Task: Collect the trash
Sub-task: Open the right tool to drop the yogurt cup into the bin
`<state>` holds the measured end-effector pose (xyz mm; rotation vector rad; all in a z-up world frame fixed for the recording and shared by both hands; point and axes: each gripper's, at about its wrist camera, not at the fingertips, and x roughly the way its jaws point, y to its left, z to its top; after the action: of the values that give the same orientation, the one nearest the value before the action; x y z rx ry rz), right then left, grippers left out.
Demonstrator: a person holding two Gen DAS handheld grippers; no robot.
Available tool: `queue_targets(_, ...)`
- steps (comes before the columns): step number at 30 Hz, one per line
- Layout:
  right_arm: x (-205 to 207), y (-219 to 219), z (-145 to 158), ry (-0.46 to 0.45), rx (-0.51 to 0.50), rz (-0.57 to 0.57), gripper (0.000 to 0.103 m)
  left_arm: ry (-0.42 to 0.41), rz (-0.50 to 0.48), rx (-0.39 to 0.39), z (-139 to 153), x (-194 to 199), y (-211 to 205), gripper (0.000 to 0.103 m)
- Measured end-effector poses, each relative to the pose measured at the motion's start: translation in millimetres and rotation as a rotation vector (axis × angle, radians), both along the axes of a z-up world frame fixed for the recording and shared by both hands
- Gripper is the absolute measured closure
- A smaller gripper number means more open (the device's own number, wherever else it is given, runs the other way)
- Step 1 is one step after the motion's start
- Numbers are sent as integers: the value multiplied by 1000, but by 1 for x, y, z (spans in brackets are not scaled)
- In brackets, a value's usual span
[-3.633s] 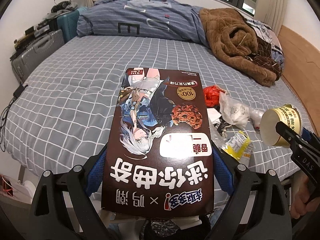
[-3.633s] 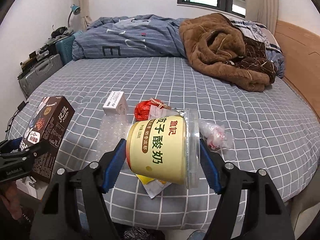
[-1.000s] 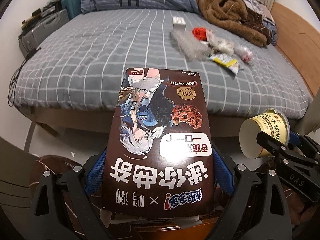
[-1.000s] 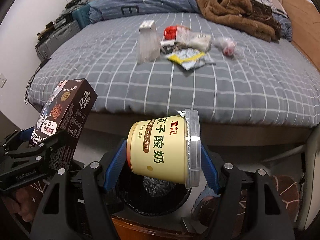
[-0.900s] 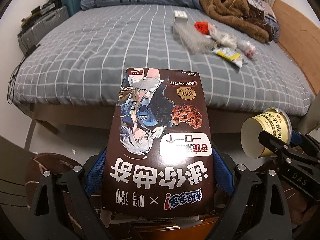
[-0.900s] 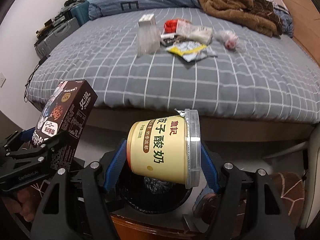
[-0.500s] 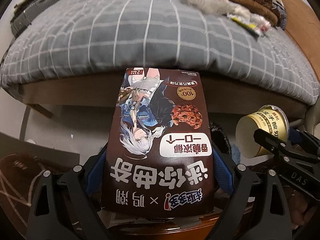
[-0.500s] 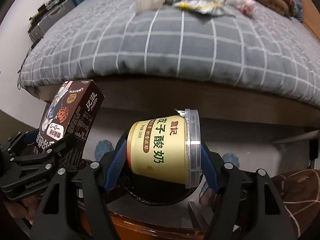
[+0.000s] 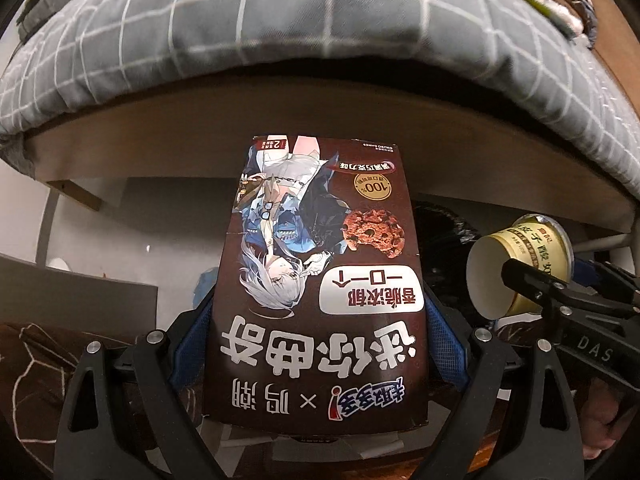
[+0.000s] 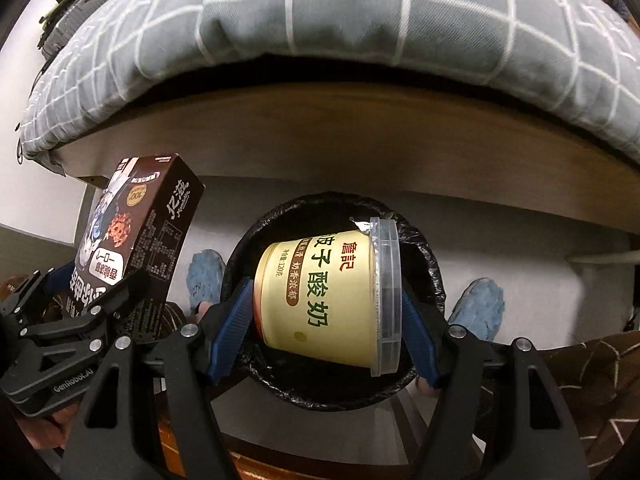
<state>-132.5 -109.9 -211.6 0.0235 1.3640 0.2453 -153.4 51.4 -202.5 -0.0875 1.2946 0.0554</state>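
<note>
My left gripper (image 9: 320,320) is shut on a dark brown cookie box (image 9: 320,280) with an anime figure printed on it. The box also shows at the left of the right wrist view (image 10: 136,248). My right gripper (image 10: 328,312) is shut on a yellow yogurt cup (image 10: 328,300) with a clear lid, held on its side right above a round bin lined with a black bag (image 10: 424,264). In the left wrist view the cup (image 9: 520,268) and right gripper are at the right, and the bin (image 9: 444,236) lies partly hidden behind the box.
The bed with a grey checked sheet (image 10: 360,20) and wooden frame (image 10: 360,136) fills the upper view. Leftover wrappers (image 9: 556,12) lie on it at the far right. Two feet in blue slippers (image 10: 476,312) flank the bin. A brown patterned rug (image 10: 592,380) lies below.
Both grippers have dropped below the bed's edge toward the floor. The yogurt cup now hangs directly over the bin's mouth, and the box is lower beside it.
</note>
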Motion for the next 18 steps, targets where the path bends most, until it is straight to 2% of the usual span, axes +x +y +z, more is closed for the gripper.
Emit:
queue_targets(11,4,11,-31,54,-4,-16,36,22,-3,40,-30,9,5,14)
queue_targets(18,6,14,-48,101,-3,-29,36,54,7,34,-36,9,6,14)
